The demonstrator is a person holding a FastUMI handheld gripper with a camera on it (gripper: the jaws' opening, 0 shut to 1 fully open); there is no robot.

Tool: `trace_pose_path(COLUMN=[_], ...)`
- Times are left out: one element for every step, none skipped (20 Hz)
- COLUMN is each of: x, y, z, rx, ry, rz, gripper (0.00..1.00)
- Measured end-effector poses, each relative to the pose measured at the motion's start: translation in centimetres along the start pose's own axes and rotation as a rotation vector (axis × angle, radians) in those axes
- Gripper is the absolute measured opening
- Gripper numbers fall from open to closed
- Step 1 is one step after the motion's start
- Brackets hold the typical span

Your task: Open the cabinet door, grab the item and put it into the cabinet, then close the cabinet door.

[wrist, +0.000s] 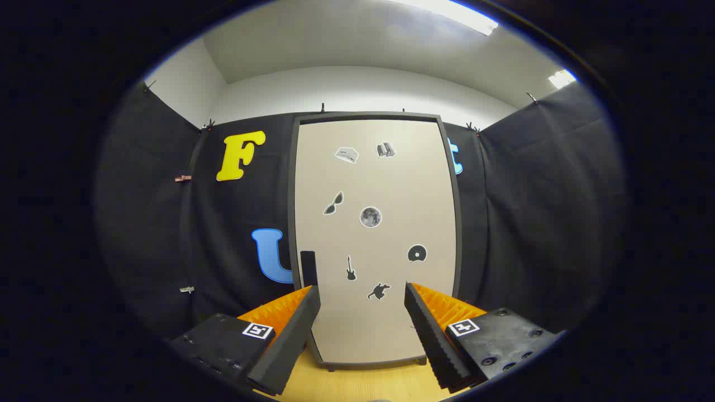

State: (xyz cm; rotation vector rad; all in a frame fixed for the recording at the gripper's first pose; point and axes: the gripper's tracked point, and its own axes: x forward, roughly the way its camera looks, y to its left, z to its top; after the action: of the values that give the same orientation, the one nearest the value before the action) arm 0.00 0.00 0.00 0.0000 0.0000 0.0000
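Parted gripper (362,290) before cabinet door (374,234) (seemingly closed)

cabinet (373,240) beyond tool (362,298), on table (363,382)

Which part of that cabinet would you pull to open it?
Find the tall beige cabinet door straight ahead of the open fingers. Low at its left edge sits a handle, just above the left fingertip. It is a plain black upright bar, unlike the small picture stickers scattered over the door.
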Motion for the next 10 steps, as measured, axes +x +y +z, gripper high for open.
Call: trace_pose_path(x=[0.0, 0.0, 0.1, 0.2, 0.2, 0.3, 0.4, 0.5, 0.5, 0.6], y=[0.1, 0.2, 0.4, 0.4, 0.4, 0.3, 0.3, 0.5, 0.7, 0.6], z=[-0.1, -0.2, -0.4, -0.5, -0.6, -0.8, -0.9, -1.0, -1.1, -1.2], rx=[-0.002, -0.008, -0.016, -0.021, -0.026, -0.030, -0.036, -0.042, -0.047, -0.053], ry=[0.001, 0.001, 0.005, 0.010, 0.015, 0.018, 0.020, 0.022, 0.024, 0.025], rz=[0.000, 0.001, 0.001, 0.002, -0.001, -0.007, -0.015, -0.013, -0.009, -0.009], gripper=[0.97, 0.97, 0.97, 0.97, 0.97, 0.98, 0.98, 0.97, 0.97, 0.98])
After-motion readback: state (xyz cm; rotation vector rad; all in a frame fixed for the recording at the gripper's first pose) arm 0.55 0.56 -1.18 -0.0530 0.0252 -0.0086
